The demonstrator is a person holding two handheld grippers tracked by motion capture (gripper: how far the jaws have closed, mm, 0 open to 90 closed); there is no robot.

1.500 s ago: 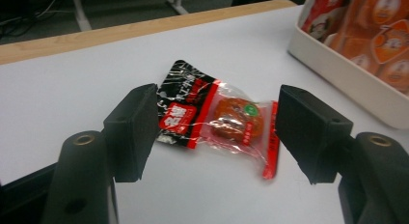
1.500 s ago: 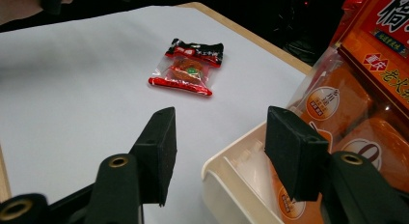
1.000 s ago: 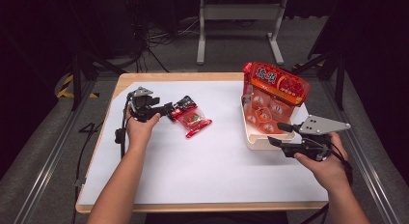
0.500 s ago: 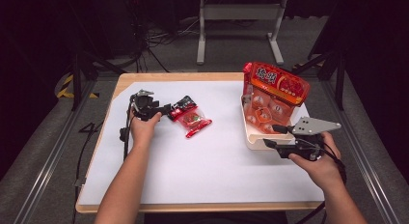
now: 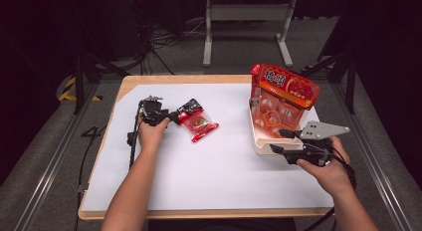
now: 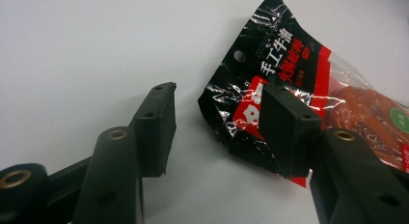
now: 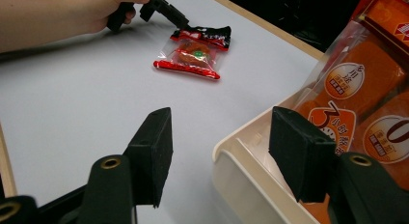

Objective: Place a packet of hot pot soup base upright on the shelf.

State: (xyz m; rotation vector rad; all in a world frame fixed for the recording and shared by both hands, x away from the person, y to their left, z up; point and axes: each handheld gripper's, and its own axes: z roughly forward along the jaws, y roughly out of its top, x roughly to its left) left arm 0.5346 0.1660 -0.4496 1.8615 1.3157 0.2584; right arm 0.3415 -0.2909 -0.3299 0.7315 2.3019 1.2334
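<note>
A small red snack packet (image 5: 198, 122) with a black header lies flat on the white table cover. My left gripper (image 5: 174, 115) is open at its header end. In the left gripper view the crinkled black corner of the packet (image 6: 289, 55) reaches into the gap of the left gripper (image 6: 217, 103), beside the right-hand jaw. My right gripper (image 5: 280, 141) is open at the near left corner of the white bin (image 5: 259, 141). The bin's rim (image 7: 251, 175) sits between the jaws of the right gripper (image 7: 222, 156). A large orange snack bag (image 5: 283, 91) stands in the bin.
The table's wooden edge (image 5: 199, 213) borders the white cover. In the right gripper view the packet (image 7: 195, 55) and the other hand (image 7: 72, 14) lie far across the cover. A metal stand (image 5: 246, 22) and cables are on the floor behind.
My right gripper has shifted left along the bin's near side to its corner. The left gripper and the small packet have hardly moved.
</note>
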